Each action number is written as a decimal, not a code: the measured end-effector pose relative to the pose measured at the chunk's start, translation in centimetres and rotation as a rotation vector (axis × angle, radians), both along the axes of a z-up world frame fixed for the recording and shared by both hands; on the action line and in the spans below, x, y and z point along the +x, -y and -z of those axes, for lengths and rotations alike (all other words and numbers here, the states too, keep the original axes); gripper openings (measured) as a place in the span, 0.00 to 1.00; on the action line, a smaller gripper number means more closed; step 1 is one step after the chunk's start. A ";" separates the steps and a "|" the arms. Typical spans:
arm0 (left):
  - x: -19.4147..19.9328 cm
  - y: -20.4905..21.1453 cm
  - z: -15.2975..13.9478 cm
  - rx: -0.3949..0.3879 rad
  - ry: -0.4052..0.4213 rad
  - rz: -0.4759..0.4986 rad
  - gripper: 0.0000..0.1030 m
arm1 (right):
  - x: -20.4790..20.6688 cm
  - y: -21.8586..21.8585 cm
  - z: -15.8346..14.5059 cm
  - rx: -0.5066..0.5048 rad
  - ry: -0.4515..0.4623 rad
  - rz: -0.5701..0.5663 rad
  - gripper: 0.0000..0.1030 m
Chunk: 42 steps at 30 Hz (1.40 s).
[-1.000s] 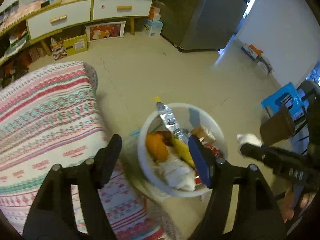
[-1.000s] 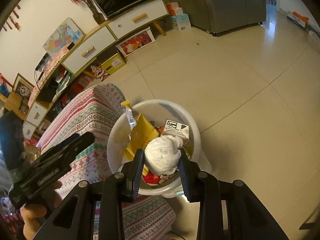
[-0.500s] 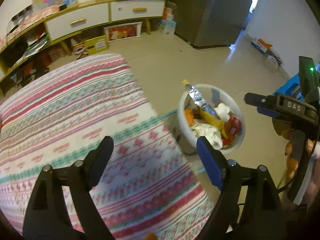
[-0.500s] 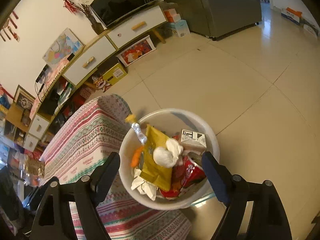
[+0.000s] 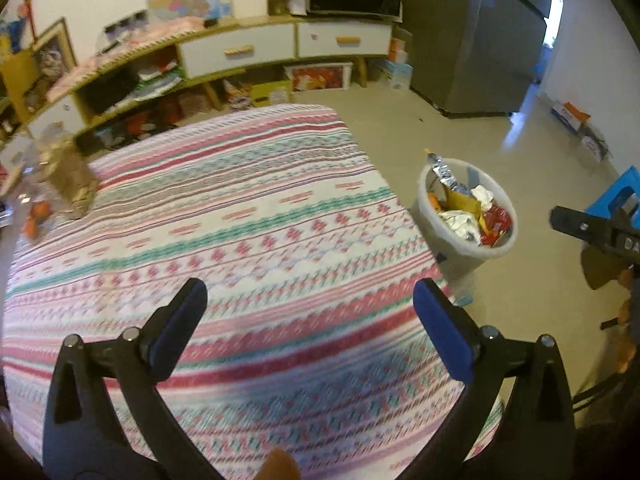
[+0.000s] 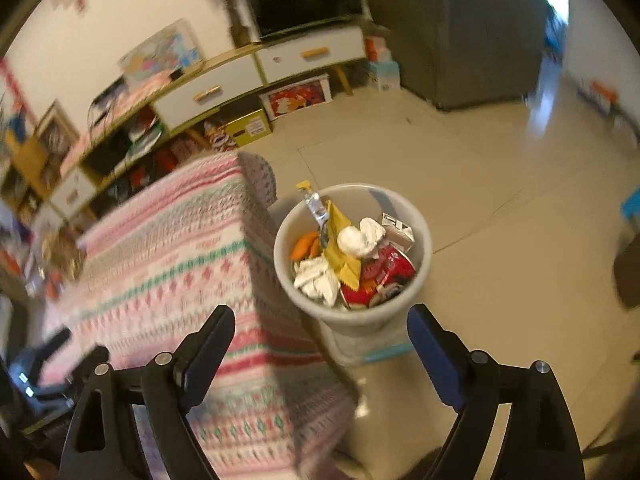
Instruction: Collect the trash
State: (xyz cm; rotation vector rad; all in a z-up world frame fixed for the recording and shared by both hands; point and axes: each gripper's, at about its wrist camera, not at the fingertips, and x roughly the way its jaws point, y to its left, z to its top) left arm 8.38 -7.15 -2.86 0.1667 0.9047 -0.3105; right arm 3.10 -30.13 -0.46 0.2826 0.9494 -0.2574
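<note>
**Full bin beside the patterned table**

A living room with a long low cabinet [image 5: 280, 46] and tiled floor [image 6: 460, 168] lies behind a table in a pink, white and green striped cloth [image 5: 240, 216]. The left gripper [image 5: 308, 312] hangs above the cloth, jaws wide apart and holding nothing. Just off the table's right edge stands the white trash bin [image 6: 420, 280], filled with wrappers and crumpled paper [image 6: 360, 238]. The right gripper [image 6: 320, 336] hovers near the bin, fingers spread wide, empty.

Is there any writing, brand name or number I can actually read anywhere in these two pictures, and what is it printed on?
None reads clearly.
White carton in the bin: black print, too small.
Red wrapper: print blurred.
Yellow box under the cabinet: label blurred.
Right gripper body: pale marks, unreadable.
</note>
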 end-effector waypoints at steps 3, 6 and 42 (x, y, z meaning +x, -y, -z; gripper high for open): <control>-1.6 -0.7 -0.4 0.014 0.013 -0.032 0.99 | -2.5 -2.2 -0.7 -0.081 0.039 -0.021 0.90; -3.4 -2.0 -0.8 -0.025 0.035 -0.065 0.99 | -4.1 -4.3 -0.6 -0.152 0.051 -0.068 0.90; -5.6 -2.6 -1.0 -0.025 0.100 -0.096 0.99 | -4.8 -8.1 0.0 -0.244 0.096 -0.187 0.90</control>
